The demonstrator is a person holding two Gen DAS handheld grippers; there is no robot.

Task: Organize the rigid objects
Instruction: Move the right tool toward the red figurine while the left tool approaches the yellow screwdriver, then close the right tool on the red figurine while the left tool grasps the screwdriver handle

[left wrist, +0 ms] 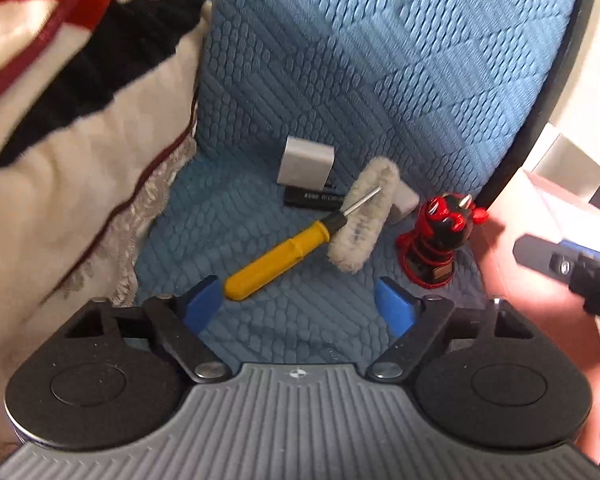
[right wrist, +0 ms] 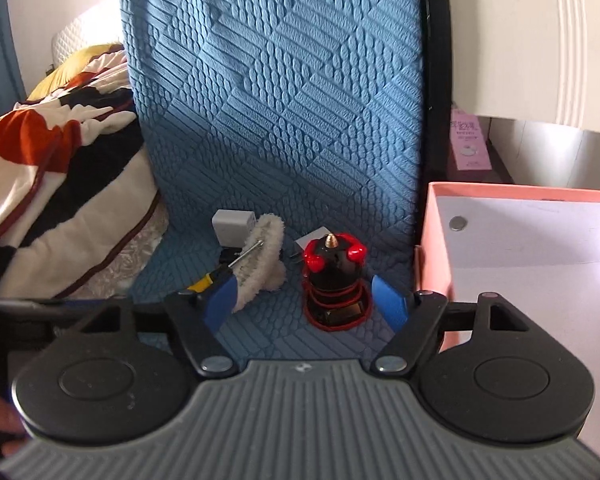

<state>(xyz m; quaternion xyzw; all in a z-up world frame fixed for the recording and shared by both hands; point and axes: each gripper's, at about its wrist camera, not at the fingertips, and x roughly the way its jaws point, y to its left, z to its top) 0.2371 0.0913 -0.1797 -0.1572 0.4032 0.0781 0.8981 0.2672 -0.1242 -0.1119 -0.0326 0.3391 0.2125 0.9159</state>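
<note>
Left gripper (left wrist: 306, 304): jaws apart, nothing gripped; butt of the yellow screwdriver (left wrist: 284, 256) sat just beside its left fingertip.
Right gripper (right wrist: 304, 300): jaws apart, straddling the red-and-black figurine (right wrist: 336, 280), pads clear of it.
Screwdriver tip: rested on the fluffy roller (left wrist: 364, 216).
Behind them: grey block (left wrist: 306, 164), all on the blue quilted seat (left wrist: 280, 332).
Pink box (right wrist: 432, 240): open, right of the seat.
</note>
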